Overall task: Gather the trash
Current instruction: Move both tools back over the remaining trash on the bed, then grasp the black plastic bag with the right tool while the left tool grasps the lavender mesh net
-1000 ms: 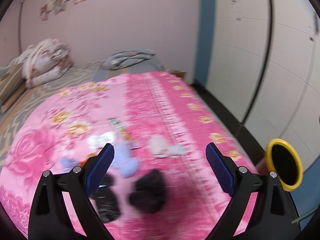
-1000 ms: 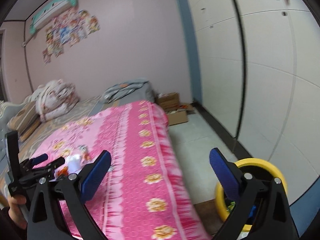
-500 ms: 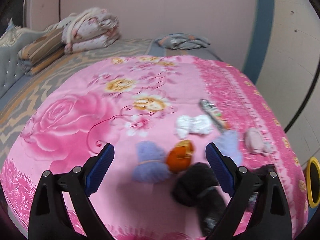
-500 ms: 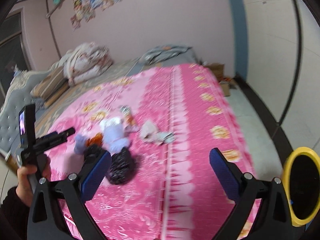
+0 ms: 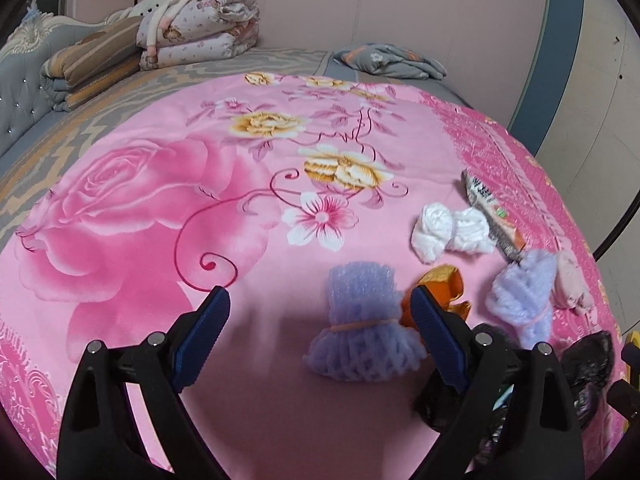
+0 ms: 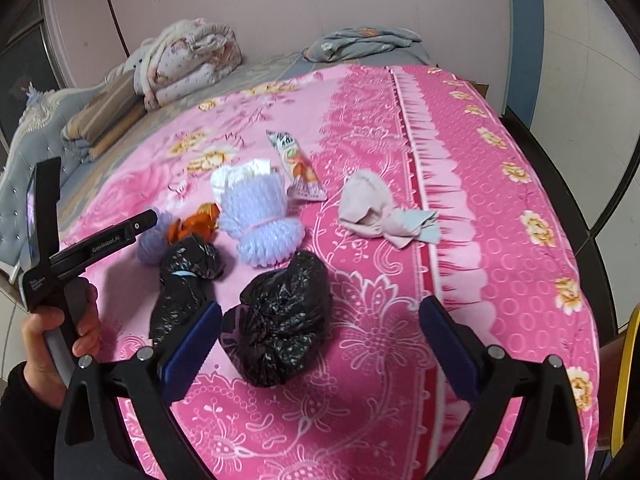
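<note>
Pink flowered bedspread (image 6: 460, 184) covers the bed, with folded quilts (image 5: 196, 24) at 11 o'clock. Trash lies clustered on it: 2 black bags (image 6: 280, 316), 2 lilac foam nets (image 5: 360, 332), a white foam wad (image 5: 448, 232), a pink crumpled cloth (image 6: 372, 204), an orange wrapper (image 5: 440, 280) and a snack packet (image 6: 296, 168). Left gripper (image 5: 320, 320) stands wide, empty, above 1 net. Right gripper (image 6: 320, 332) gapes wide, empty, over the nearer bag.
</note>
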